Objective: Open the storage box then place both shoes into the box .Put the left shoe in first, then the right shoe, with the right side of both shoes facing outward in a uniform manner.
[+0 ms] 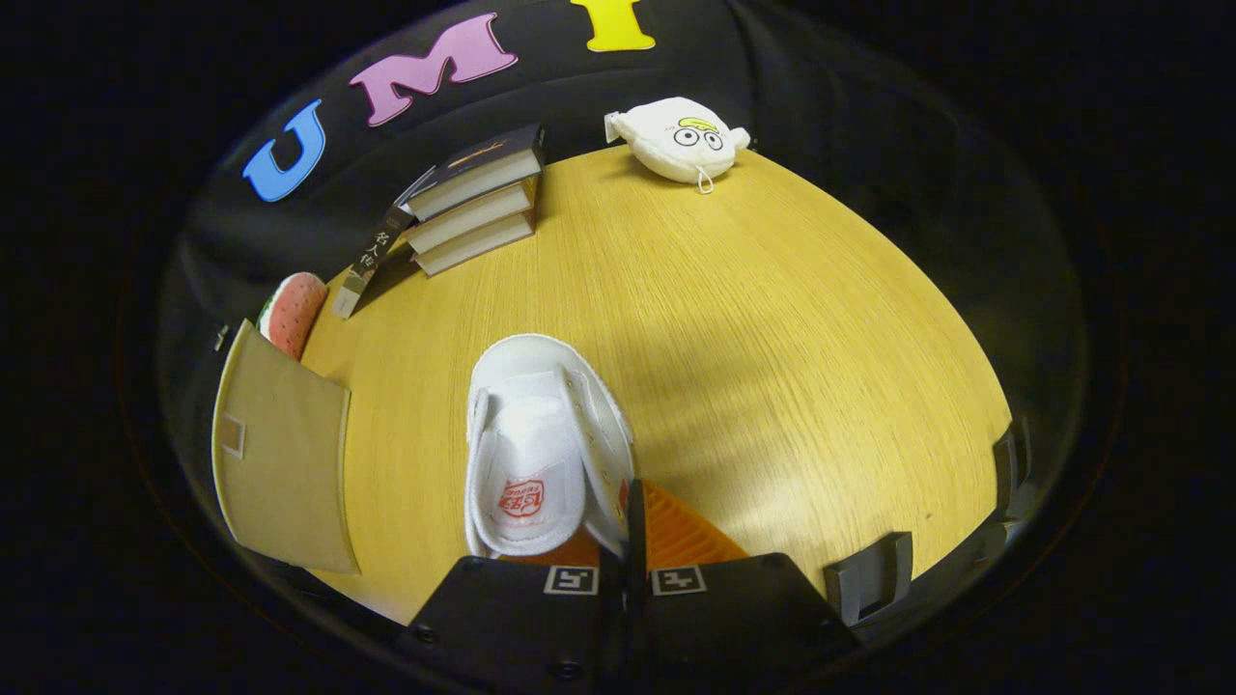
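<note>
White shoe (541,449) pinched at its right collar wall by my gripper (632,526), toe pointing away toward 12 o'clock.

I see my two orange fingers (690,531) drawn nearly together on the shoe's side wall: one pad is inside the opening, under the tongue with the red logo, the other outside at about 3 o'clock of the shoe, so the grip is on that thin wall and not the whole shoe. I look down steeply along the fingers onto the wooden table (792,319). At 9 o'clock of the shoe lies the tan storage box (280,454), its flap flat, with a pink-red plush thing (293,311) just beyond it. A stack of books (473,198) sits at 11 o'clock, a white plush toy (676,140) at 1 o'clock, both well apart from the shoe.
</note>
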